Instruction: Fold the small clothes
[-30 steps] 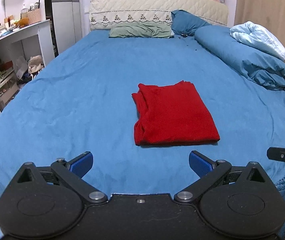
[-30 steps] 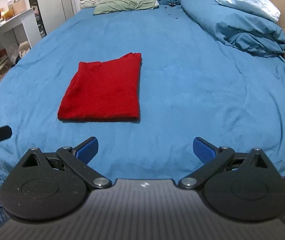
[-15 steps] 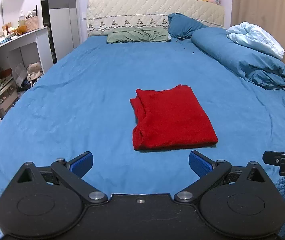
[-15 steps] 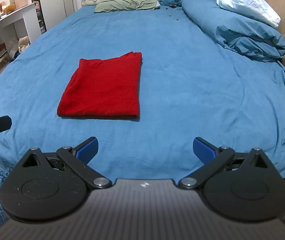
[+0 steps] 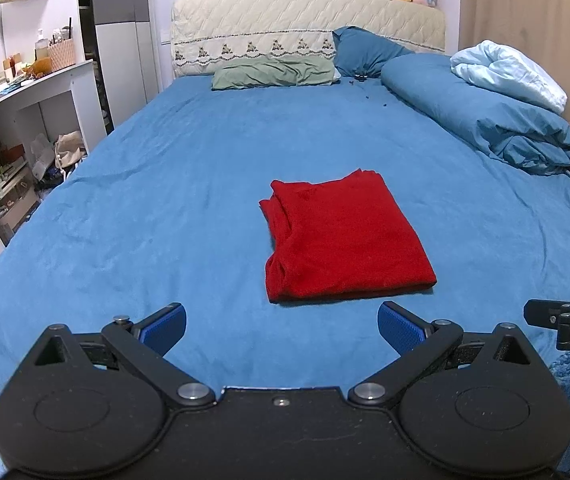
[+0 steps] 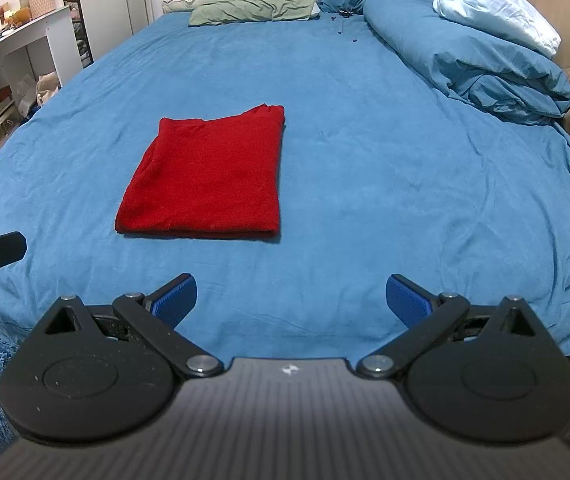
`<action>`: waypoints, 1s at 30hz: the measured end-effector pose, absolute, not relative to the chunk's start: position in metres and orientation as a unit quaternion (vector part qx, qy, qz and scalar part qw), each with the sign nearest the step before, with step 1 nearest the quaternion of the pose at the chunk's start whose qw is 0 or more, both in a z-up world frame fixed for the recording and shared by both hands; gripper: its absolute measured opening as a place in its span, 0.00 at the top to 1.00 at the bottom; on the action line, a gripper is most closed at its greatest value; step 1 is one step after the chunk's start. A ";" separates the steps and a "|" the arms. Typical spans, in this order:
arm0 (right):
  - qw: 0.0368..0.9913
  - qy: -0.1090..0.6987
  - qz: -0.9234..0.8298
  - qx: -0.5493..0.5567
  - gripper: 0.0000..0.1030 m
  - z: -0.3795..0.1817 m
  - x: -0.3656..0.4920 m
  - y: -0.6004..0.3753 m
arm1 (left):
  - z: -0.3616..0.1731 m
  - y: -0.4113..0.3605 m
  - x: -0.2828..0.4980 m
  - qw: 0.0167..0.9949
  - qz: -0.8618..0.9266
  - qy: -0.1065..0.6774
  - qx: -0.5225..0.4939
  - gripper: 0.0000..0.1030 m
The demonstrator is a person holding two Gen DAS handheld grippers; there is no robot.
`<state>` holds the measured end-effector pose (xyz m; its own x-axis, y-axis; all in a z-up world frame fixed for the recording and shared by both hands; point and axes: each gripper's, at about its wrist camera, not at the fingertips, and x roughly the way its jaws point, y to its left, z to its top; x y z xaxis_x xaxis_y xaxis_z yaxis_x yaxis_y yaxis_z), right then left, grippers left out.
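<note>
A red garment [image 5: 345,236], folded into a flat rectangle, lies on a blue bed [image 5: 165,200], nearer the foot edge than the headboard and roughly midway between the side edges. The left gripper [image 5: 281,326] hovers over the foot edge, its blue-padded fingers [image 5: 165,326] spread wide and holding nothing. The right gripper [image 6: 291,296] hovers beside it, fingers equally wide apart and empty. Neither touches the garment.
</note>
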<state>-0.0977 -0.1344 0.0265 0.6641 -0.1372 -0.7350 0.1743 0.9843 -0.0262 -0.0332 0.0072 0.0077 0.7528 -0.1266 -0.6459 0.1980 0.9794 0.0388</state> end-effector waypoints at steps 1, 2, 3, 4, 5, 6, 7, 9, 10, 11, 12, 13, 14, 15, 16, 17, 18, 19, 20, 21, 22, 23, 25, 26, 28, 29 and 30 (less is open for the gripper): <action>0.912 0.401 -0.086 0.023 0.00 0.027 -0.098 -0.134 | 0.008 0.007 -0.034 0.935 -0.086 0.340 0.054 0.00; 0.912 0.400 -0.086 0.022 0.00 0.027 -0.098 -0.133 | 0.008 0.007 -0.034 0.935 -0.086 0.339 0.055 0.00; 0.912 0.400 -0.085 0.022 0.00 0.028 -0.098 -0.133 | 0.009 0.006 -0.034 0.936 -0.086 0.338 0.056 0.00; 0.912 0.400 -0.085 0.022 0.00 0.028 -0.098 -0.133 | 0.009 0.006 -0.035 0.936 -0.086 0.338 0.057 0.00; 0.912 0.400 -0.085 0.022 0.00 0.028 -0.098 -0.133 | 0.008 0.006 -0.034 0.936 -0.086 0.337 0.057 0.00; 0.912 0.400 -0.085 0.022 0.00 0.028 -0.097 -0.133 | 0.008 0.006 -0.034 0.936 -0.086 0.337 0.057 0.00; 0.912 0.400 -0.086 0.022 0.00 0.028 -0.098 -0.133 | 0.008 0.005 -0.034 0.936 -0.085 0.337 0.058 0.00; 0.912 0.400 -0.085 0.023 0.00 0.028 -0.098 -0.134 | 0.008 0.005 -0.034 0.936 -0.085 0.337 0.057 0.00; 0.912 0.401 -0.086 0.023 0.00 0.028 -0.098 -0.133 | 0.008 0.005 -0.035 0.936 -0.085 0.337 0.057 0.00; 0.912 0.401 -0.086 0.023 0.00 0.028 -0.098 -0.133 | 0.008 0.005 -0.034 0.936 -0.085 0.337 0.057 0.00; 0.912 0.401 -0.086 0.023 0.00 0.028 -0.098 -0.133 | 0.008 0.005 -0.034 0.936 -0.085 0.337 0.057 0.00; 0.912 0.401 -0.087 0.024 0.00 0.028 -0.098 -0.133 | 0.008 0.006 -0.034 0.936 -0.085 0.337 0.057 0.00; 0.912 0.401 -0.087 0.024 0.00 0.028 -0.098 -0.132 | 0.008 0.005 -0.035 0.936 -0.085 0.338 0.057 0.00; 0.912 0.400 -0.088 0.024 0.00 0.028 -0.098 -0.131 | 0.008 0.004 -0.035 0.936 -0.085 0.338 0.056 0.00; 0.912 0.400 -0.088 0.023 0.00 0.028 -0.098 -0.130 | 0.008 0.004 -0.035 0.936 -0.085 0.338 0.055 0.00; 0.912 0.400 -0.089 0.023 0.00 0.028 -0.098 -0.129 | 0.008 0.004 -0.035 0.936 -0.085 0.337 0.055 0.00; 0.912 0.400 -0.088 0.023 0.00 0.028 -0.098 -0.129 | 0.009 0.003 -0.035 0.936 -0.084 0.337 0.055 0.00; 0.912 0.400 -0.089 0.024 0.00 0.028 -0.098 -0.129 | 0.009 0.003 -0.035 0.936 -0.084 0.336 0.056 0.00; 0.912 0.400 -0.089 0.024 0.00 0.028 -0.098 -0.129 | 0.009 0.003 -0.035 0.937 -0.083 0.336 0.056 0.00; 0.912 0.400 -0.089 0.024 0.00 0.028 -0.098 -0.129 | 0.009 0.002 -0.035 0.937 -0.083 0.336 0.056 0.00; 0.912 0.399 -0.089 0.024 0.00 0.028 -0.098 -0.129 | 0.009 0.002 -0.035 0.937 -0.083 0.336 0.056 0.00; 0.912 0.399 -0.089 0.024 0.00 0.028 -0.098 -0.129 | 0.009 0.002 -0.035 0.937 -0.083 0.336 0.055 0.00; 0.912 0.399 -0.089 0.024 0.00 0.028 -0.098 -0.129 | 0.009 0.002 -0.035 0.937 -0.083 0.336 0.054 0.00; 0.912 0.399 -0.088 0.024 0.00 0.028 -0.098 -0.129 | 0.009 0.002 -0.035 0.937 -0.083 0.336 0.054 0.00; 0.912 0.399 -0.089 0.024 0.00 0.028 -0.098 -0.129 | 0.009 0.002 -0.035 0.937 -0.082 0.336 0.055 0.00; 0.912 0.399 -0.088 0.024 0.00 0.028 -0.098 -0.129 | 0.009 0.002 -0.035 0.936 -0.083 0.337 0.056 0.00; 0.912 0.400 -0.088 0.024 0.00 0.028 -0.098 -0.129 | 0.010 0.001 -0.035 0.936 -0.083 0.337 0.055 0.00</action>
